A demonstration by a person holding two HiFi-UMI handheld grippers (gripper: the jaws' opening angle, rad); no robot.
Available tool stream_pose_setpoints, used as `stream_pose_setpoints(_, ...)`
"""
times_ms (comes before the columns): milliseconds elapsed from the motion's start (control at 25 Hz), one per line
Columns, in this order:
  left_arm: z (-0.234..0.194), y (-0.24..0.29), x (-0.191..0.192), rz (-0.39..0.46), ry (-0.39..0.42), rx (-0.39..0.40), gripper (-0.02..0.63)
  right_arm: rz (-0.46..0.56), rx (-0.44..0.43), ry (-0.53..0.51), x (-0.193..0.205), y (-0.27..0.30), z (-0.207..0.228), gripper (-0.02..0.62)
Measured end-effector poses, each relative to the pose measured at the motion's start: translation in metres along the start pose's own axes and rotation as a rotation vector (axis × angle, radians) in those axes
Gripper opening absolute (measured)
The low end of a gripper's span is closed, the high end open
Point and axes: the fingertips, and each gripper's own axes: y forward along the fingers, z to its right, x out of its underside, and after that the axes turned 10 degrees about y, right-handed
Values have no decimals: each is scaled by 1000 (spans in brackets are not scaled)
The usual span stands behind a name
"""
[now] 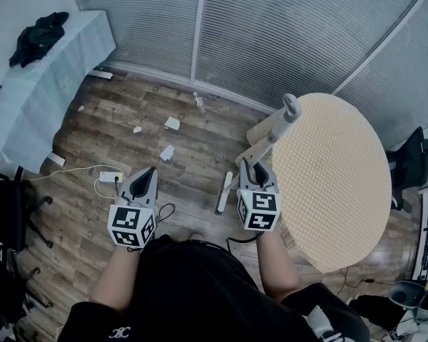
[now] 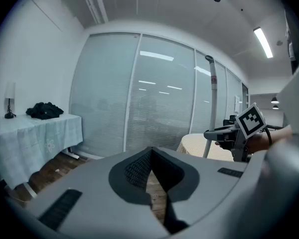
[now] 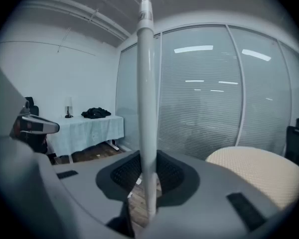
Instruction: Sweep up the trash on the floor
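Head view: white paper scraps (image 1: 172,123) unswept on brown wooden floor (image 1: 200,148), far left. Right hand-held gripper (image 1: 255,178) clamped on white broom pole (image 1: 274,130). Left hand-held gripper (image 1: 145,179) pinched together, empty. Probably sweeping not yet started, everything left.

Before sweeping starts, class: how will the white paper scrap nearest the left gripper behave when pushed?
The white paper scrap looks thin and light, so it probably slides over the wooden floor. Lying flat, it likely won't roll, but may flutter.
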Motion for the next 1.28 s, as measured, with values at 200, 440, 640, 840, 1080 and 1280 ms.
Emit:
stream_pose_setpoints(200, -13, -3, 8, -15, -24, -7, -6, -8, 7, -5, 0, 2, -6, 95)
stream_pose_setpoints(440, -32, -1, 27, -60, -109, 11, -6, -22, -18, -7, 2, 15, -27, 95)
stream_pose_setpoints(640, -62, -2, 36, -49, -168, 7, -6, -40, -28, -38, 0, 28, -56, 95)
stream_pose_setpoints(840, -94, -2, 42, -32, -186, 19, -6, -60, -40, -86, -1, 44, -94, 95)
stream_pose_setpoints(1080, -126, -6, 47, -22, -194, 58, -5, -57, -33, -130, -8, 60, -136, 95)
stream_pose_setpoints(1280, -140, -9, 53, -19, -183, 92, -6, -42, -32, -145, -13, 70, -165, 95)
